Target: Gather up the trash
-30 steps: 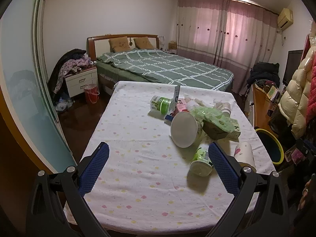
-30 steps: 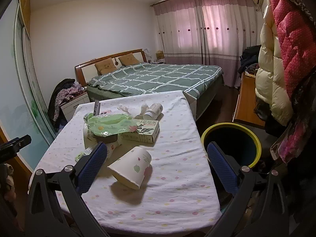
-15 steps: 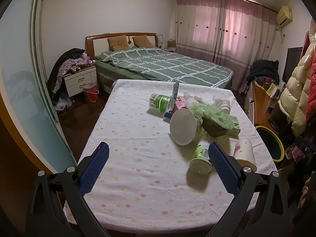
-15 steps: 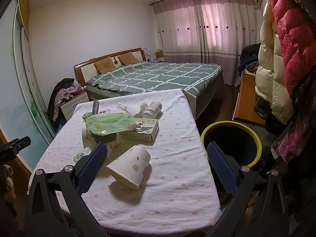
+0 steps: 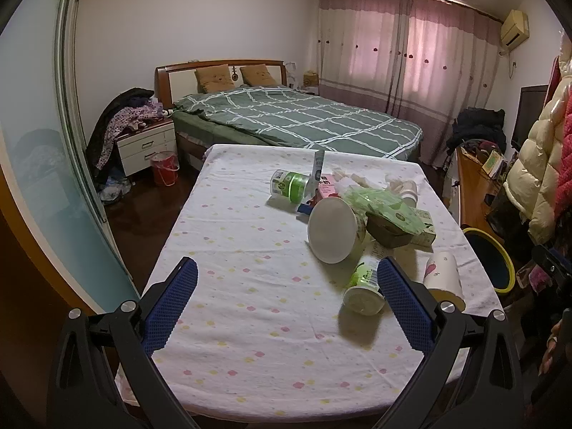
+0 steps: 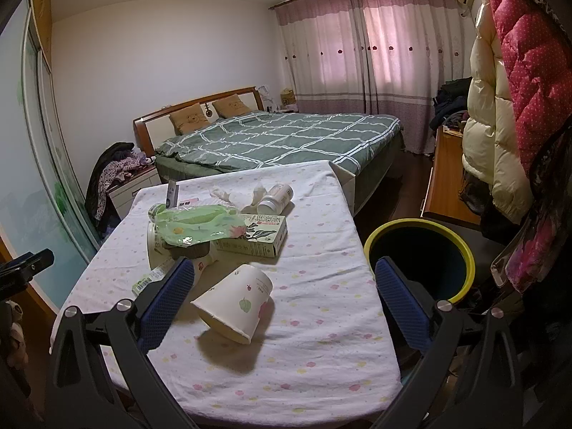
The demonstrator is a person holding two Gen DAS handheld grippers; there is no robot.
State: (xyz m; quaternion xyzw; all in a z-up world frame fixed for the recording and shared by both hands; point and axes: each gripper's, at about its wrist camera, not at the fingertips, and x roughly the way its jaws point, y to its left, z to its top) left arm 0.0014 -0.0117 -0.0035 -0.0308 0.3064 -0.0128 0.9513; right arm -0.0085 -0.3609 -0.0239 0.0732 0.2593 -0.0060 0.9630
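Observation:
Trash lies scattered on the table [image 5: 228, 307] with the dotted cloth: a tipped paper cup [image 6: 234, 304] [image 5: 441, 279], a green-and-white yogurt bottle [image 5: 363, 287], a large white bowl on its side [image 5: 332, 230], a green plastic wrapper [image 6: 195, 227] [image 5: 384, 207], a carton box [image 6: 255, 237] and a green can [image 5: 289, 186]. The yellow-rimmed trash bin [image 6: 420, 257] [image 5: 488, 262] stands on the floor right of the table. My left gripper [image 5: 286, 298] is open above the near table edge. My right gripper [image 6: 282, 298] is open, with the paper cup lying between its fingers, untouched.
A bed [image 5: 293, 118] with a green checked cover fills the back. A nightstand with piled clothes [image 5: 139, 136] and a red bucket [image 5: 164, 168] stand at the left. Hanging coats [image 6: 518, 107] and a wooden desk [image 6: 447, 178] crowd the right side. A sliding glass door [image 5: 35, 143] runs along the left.
Both grippers have drifted slightly back from the table. Nothing on the table has moved and both stay open.

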